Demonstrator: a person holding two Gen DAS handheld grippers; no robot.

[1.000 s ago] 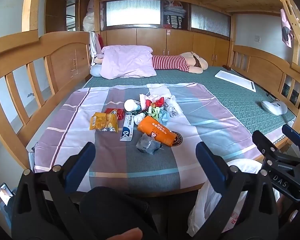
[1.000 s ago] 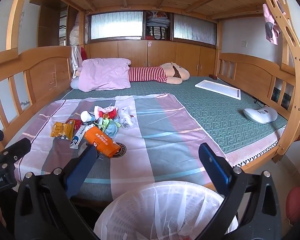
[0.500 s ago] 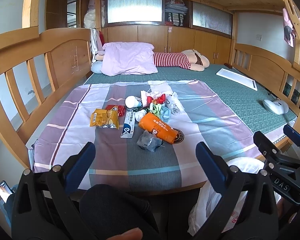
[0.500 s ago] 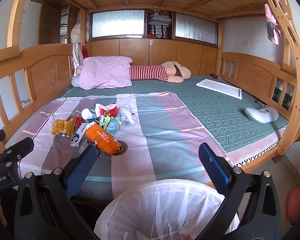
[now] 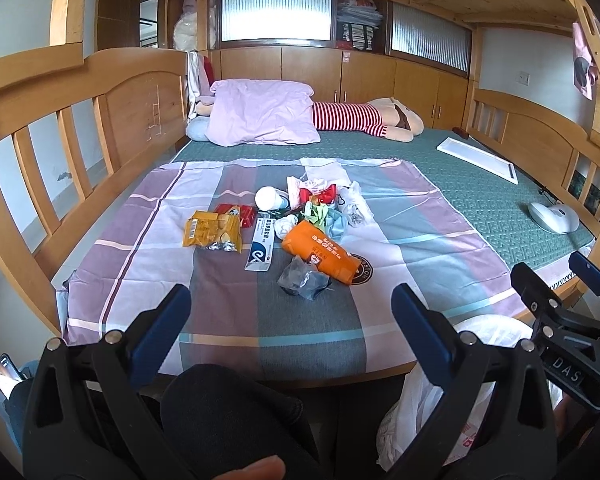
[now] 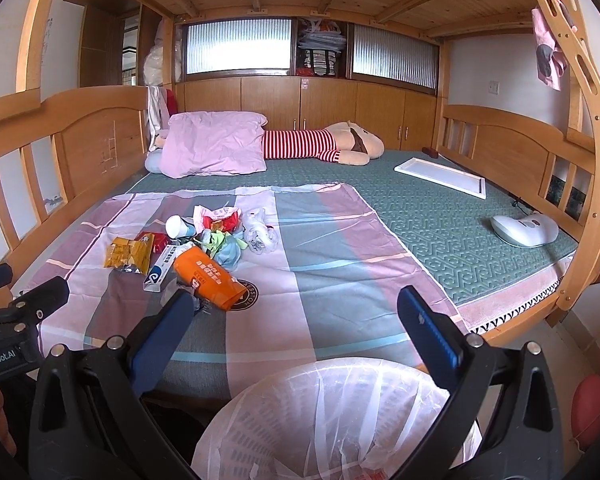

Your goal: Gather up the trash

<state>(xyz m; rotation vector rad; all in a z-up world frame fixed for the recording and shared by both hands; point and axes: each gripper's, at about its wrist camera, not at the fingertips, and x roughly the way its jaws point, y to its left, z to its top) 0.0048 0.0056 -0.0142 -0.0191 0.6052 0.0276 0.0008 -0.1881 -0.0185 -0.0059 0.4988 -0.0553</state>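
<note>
Over the last second both grippers have moved a little closer to the bed (image 5: 100, 184), so the trash pile (image 5: 300, 232) on the striped sheet looks nearer. The left gripper (image 5: 288, 312) and the right gripper (image 6: 296, 320) keep their fingers spread and empty, with the lined bin (image 6: 340, 420) just under the right one; I judge collecting has not started.

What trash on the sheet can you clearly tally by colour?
Orange: 1, the orange pouch
Yellow: 1, the yellow snack bag
White: 2, the white cup and the white tube box
Grey: 1, the grey wrapper
Total: 5; the tangled clump behind is uncountable.
</note>
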